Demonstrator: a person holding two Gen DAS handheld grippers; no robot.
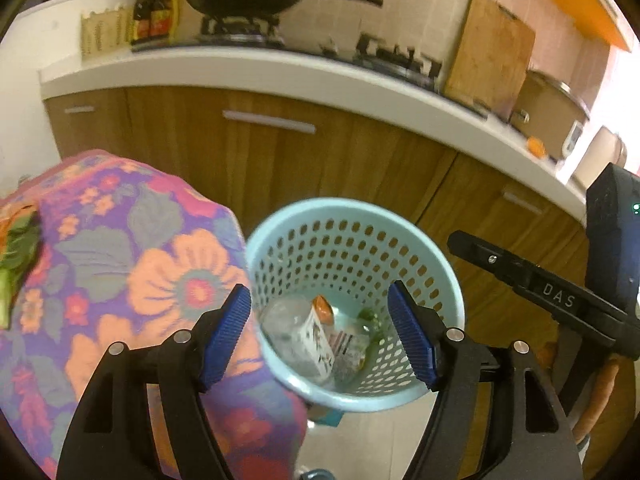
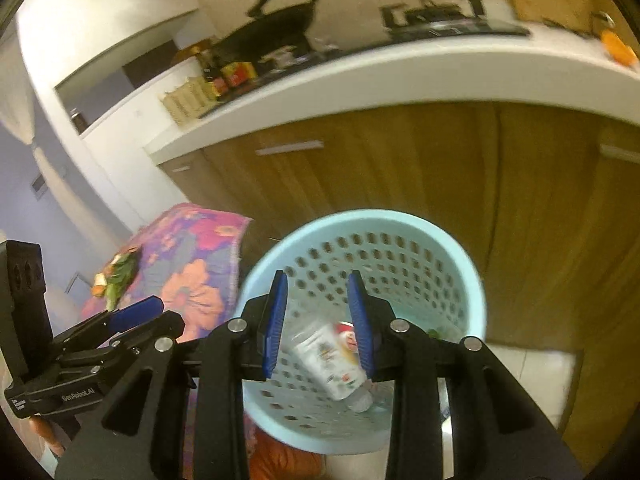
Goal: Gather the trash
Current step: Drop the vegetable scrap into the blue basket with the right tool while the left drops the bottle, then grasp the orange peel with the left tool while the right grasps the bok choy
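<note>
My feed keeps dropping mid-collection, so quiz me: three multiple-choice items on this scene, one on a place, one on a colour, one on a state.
1. Where do the vegetable scraps lie?
A. on the flowered cloth
B. on the white counter
C. in the wok

2. What colour is the perforated bin?
A. orange
B. light blue
C. black

3. How do the jaws of the right gripper stand?
A. clamped on the bin's rim
B. shut on a carton
C. apart, holding nothing

Key: 1 A, the scraps sit on the cloth in the right wrist view; 2 B, its rim and wall are pale blue; 3 C, the carton lies down in the bin, clear of the pads.
</note>
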